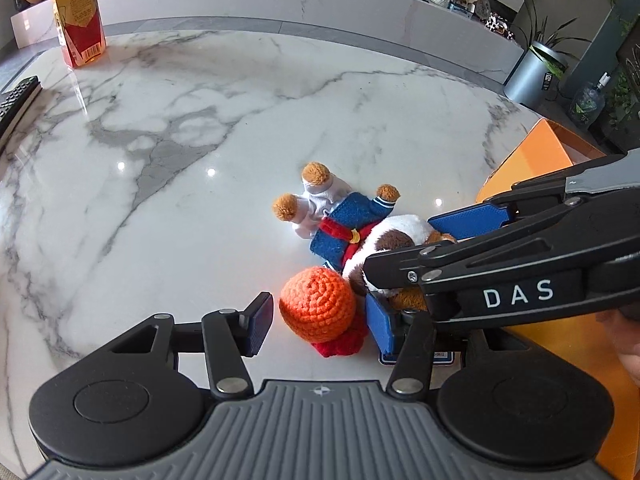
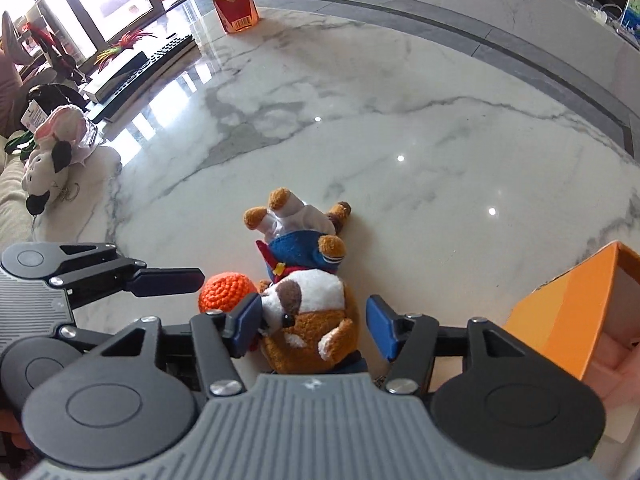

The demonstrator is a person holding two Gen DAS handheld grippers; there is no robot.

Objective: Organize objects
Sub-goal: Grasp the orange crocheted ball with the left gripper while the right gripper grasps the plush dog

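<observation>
While both tongs stand apart, the orange box (image 2: pixel 560 312) sits right of the right tongs (image 2: pixel 316 320), its inside mostly hidden. Right tongs straddle the plush dog (image 2: pixel 308 312) unclamped on the counter (image 2: pixel 400 120); left tongs (image 1: pixel 320 320) flank the orange crochet ball (image 1: pixel 318 304).

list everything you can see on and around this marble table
plush dog: 1, brown and white, blue outfit, lying head-near between the right claw's fingers
crochet ball: 1, orange, beside the dog's head
marble table: 1, white with grey veins
box: 1, orange, open, right of the dog
drink carton: 1, yellow and red, far left
remote control: 1, black, left edge
cow plush: 1, white and black, left edge
planter: 1, grey, beyond the table
left claw: 1, black with blue pads, open around the ball
right claw: 1, black, open
</observation>
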